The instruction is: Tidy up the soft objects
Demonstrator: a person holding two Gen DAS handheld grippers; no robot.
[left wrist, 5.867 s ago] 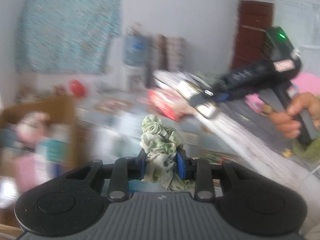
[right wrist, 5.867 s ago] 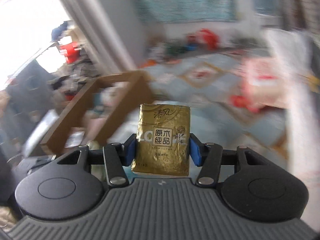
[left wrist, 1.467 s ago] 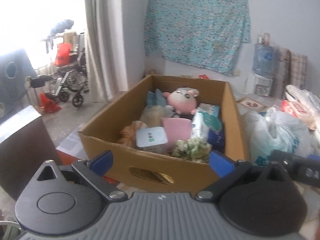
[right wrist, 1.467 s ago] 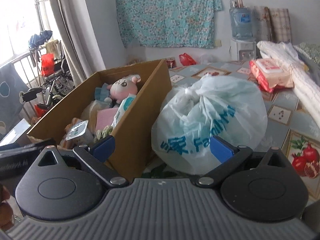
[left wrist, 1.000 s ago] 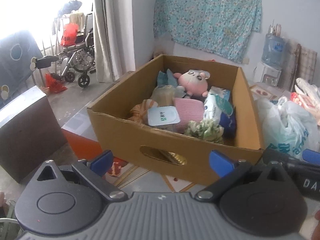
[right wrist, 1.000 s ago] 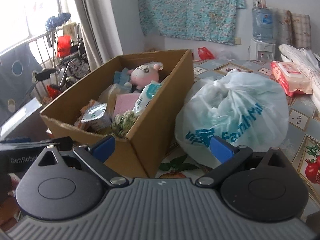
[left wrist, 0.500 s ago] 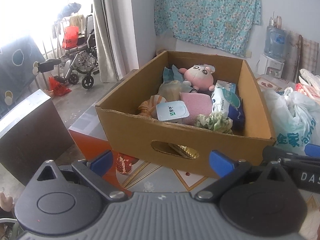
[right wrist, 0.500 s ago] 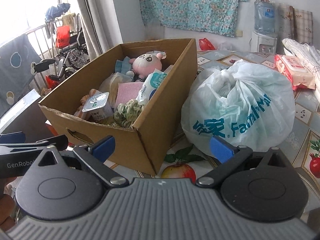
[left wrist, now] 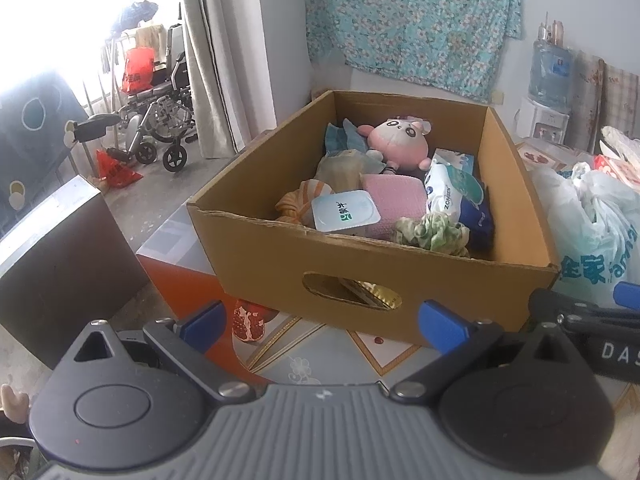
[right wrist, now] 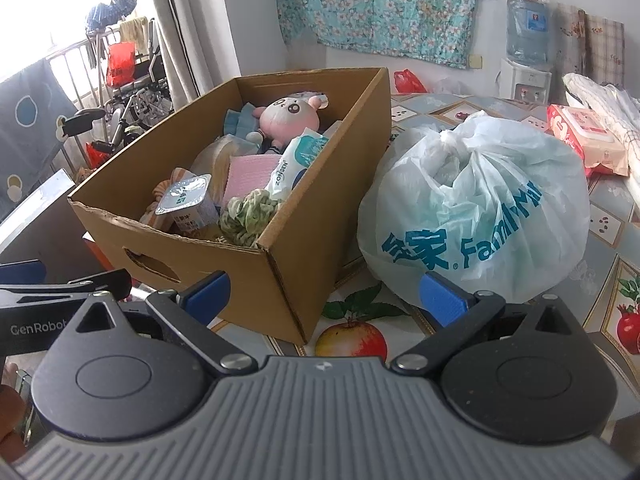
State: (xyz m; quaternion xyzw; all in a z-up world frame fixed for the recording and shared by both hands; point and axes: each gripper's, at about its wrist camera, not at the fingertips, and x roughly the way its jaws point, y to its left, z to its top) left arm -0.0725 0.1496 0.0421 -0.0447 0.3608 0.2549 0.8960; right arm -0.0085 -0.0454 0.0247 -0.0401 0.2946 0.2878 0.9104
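We hold both hand-held grippers, left (left wrist: 322,322) and right (right wrist: 324,294), wide and empty; the cardboard box (right wrist: 280,276) lies ahead-left of the right, nearer the left.

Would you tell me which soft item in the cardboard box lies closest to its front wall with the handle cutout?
The crumpled green-and-white cloth scrunchie, right behind that wall; the pink plush toy sits at the far end.

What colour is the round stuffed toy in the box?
Pink, with a paler face; the stuffed toy shows best in the left wrist view.
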